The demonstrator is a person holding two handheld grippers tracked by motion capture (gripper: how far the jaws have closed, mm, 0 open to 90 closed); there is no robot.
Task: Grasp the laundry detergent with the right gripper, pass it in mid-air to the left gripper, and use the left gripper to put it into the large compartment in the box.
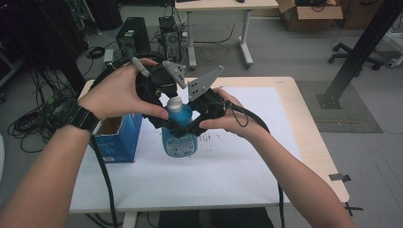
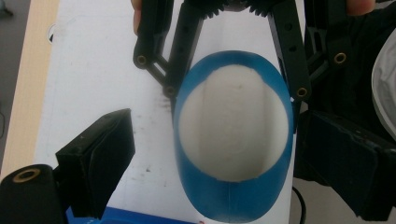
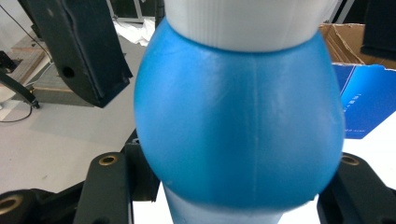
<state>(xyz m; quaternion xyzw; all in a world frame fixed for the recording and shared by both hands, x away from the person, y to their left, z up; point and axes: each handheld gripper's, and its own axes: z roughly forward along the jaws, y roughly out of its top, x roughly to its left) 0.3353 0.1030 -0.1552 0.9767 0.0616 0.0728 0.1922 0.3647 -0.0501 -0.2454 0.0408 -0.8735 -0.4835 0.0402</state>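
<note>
At the centre of the high view a blue bottle [image 1: 179,130] with a white cap [image 1: 174,103] stands on the white-covered desk [image 1: 228,166]; its front label [image 1: 179,148] is too small to read. The right tool [image 1: 190,127] clamps the bottle's body, while the left tool [image 1: 167,97] straddles the cap from above, its jaws apart and clear of it. At the left, an open blue box [image 1: 116,137] bears pale print, also unreadable.

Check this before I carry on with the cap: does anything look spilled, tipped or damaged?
Nothing stands out. The blue bottle stands upright on the white sheet, white cap on, no liquid around it. The right gripper clamps its body; the left gripper straddles the cap, pads apart. The blue box stands open beside it.
</note>
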